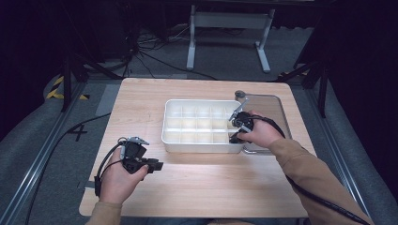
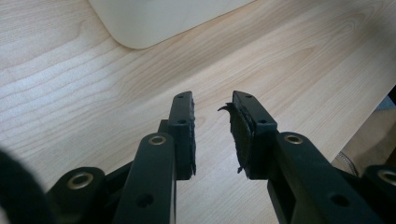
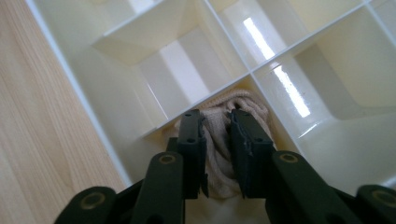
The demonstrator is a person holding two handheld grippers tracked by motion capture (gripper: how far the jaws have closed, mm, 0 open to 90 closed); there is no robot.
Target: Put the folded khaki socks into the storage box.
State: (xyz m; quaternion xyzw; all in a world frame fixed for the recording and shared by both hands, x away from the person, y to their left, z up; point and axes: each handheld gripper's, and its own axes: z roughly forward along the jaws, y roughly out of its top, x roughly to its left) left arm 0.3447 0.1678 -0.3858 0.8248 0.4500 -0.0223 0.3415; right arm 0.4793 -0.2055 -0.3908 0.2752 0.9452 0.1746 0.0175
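Our right gripper [image 3: 217, 140] has its jaws around a beige knitted cloth bundle [image 3: 219, 154] in the white plastic divided tray [image 3: 88, 93]; actual pinching is hard to judge. Our left gripper [image 2: 212, 133] hangs spread over the pale wooden table [image 2: 93, 93], holding nothing.

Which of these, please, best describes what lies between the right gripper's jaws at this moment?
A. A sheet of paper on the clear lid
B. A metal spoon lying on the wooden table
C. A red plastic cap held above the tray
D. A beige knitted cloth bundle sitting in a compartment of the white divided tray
D: in the right gripper view, the right gripper has its jaws on either side of a beige knitted cloth bundle inside a compartment of the white divided tray.
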